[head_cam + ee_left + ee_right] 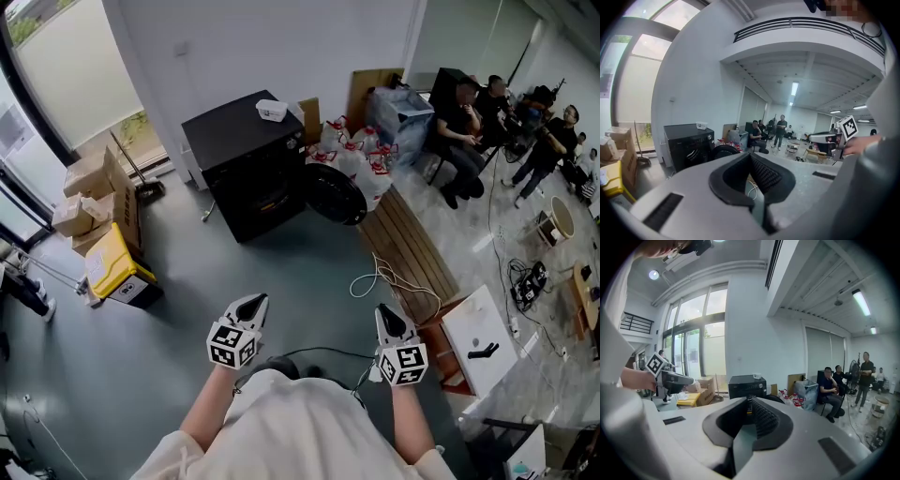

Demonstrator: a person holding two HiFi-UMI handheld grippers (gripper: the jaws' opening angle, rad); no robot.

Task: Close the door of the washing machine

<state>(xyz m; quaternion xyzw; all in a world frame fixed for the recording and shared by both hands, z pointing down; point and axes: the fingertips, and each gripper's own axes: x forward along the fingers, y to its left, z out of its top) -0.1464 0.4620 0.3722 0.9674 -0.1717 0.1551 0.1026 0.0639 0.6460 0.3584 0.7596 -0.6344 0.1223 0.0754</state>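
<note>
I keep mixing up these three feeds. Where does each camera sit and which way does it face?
Head view: on the person's head, looking steeply down at the floor; both forearms, left gripper and right gripper show.
Left gripper view: on the left gripper, looking along its fingers at the washing machine; right gripper at right.
Right gripper view: on the right gripper, along its fingers toward the washing machine; left gripper at left.
Shared: the washing machine, door open.

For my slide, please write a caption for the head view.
Left gripper and right gripper face black washing machine, door open.
</note>
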